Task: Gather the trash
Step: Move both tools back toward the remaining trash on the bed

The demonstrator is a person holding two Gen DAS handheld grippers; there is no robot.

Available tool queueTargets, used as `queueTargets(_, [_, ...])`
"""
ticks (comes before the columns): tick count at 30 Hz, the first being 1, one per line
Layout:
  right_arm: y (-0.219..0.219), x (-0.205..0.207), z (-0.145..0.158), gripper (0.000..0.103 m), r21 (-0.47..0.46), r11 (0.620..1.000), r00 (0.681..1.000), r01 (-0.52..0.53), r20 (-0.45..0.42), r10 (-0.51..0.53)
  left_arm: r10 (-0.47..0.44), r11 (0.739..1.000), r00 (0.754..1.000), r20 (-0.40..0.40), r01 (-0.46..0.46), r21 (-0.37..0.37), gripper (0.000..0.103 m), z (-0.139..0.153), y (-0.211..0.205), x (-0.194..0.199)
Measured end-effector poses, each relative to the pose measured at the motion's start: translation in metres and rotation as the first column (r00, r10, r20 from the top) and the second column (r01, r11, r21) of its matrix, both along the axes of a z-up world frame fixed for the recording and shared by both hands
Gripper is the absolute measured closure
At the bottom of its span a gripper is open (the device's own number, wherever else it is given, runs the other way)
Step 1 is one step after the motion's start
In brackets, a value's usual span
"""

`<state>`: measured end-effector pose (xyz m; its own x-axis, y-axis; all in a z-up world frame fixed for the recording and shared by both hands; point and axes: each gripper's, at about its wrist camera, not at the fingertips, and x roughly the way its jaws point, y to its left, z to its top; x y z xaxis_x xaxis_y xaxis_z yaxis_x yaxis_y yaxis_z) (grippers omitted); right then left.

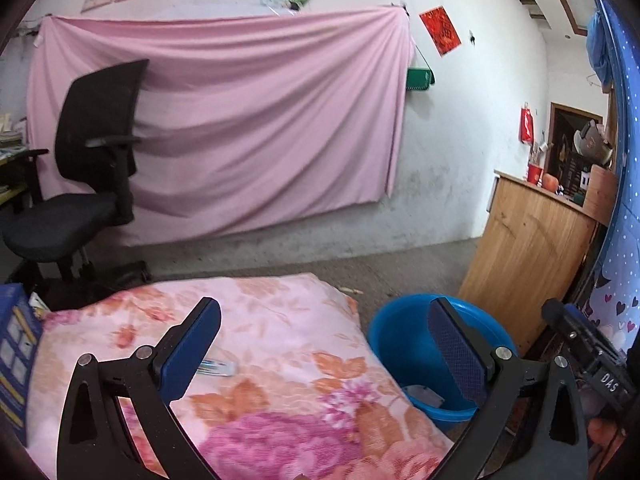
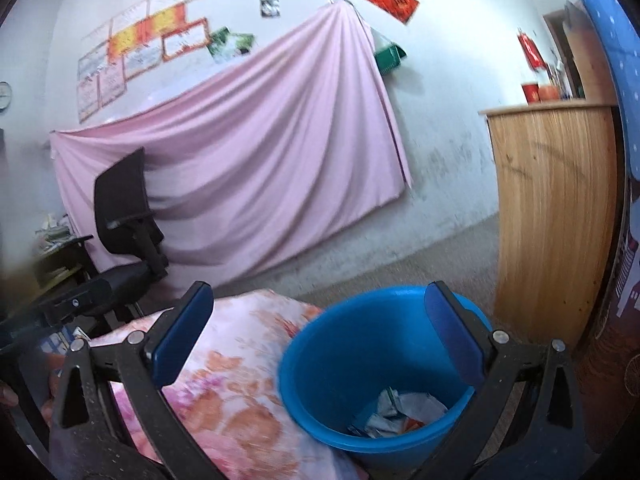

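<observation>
- Pink cloth (image 1: 224,120) hangs on the white wall, with a black chair (image 1: 80,176) in front of it.
- A flowery quilt (image 1: 280,360) covers the bed, and a wooden cabinet (image 1: 528,256) stands on the right.
- A blue bucket (image 2: 360,360) sits on the floor, just beside the quilt's right edge.
- Trash (image 2: 396,412) lies at the bottom of the bucket: crumpled white paper and wrappers with bits of orange.
- One small flat wrapper (image 1: 218,367) lies on the quilt, near its middle.
- The left gripper (image 1: 324,344) is spread wide and holds nothing.
- The right gripper (image 2: 320,336) is spread wide over the bucket and holds nothing.
</observation>
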<state>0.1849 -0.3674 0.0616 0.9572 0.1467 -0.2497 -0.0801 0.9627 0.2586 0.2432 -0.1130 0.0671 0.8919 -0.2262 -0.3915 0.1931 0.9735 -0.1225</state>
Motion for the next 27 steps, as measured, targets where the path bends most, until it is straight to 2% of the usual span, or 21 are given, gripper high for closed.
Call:
queueTargets(5, [0.024,-0.013,0.017,0.0,0.008,1.0,0.995,-0.012,0.097,0.011,0.063,0.998,0.996,0.058,-0.064,0.012,0.002,0.012,0.027,-0.021])
queueTargets(11, [0.057,-0.02,0.038,0.0,0.017,0.999,0.978,-0.052,0.201,0.047,0.136,0.989,0.98,0.144,-0.143,0.037,0.002,0.023,0.059,-0.045])
queueTargets(20, [0.108,-0.032,0.056,0.0,-0.001,0.997,0.948,-0.076,0.31,0.073,0.181,0.982,0.957,0.228,-0.19,0.019,0.002,0.035,0.107,-0.07])
queueTargets(27, [0.143,-0.035,0.057,0.0,-0.095,0.992,0.935,-0.084,0.337,0.111,0.262,0.959,0.9,0.348,-0.283,0.01,0.002,0.025,0.137,-0.096])
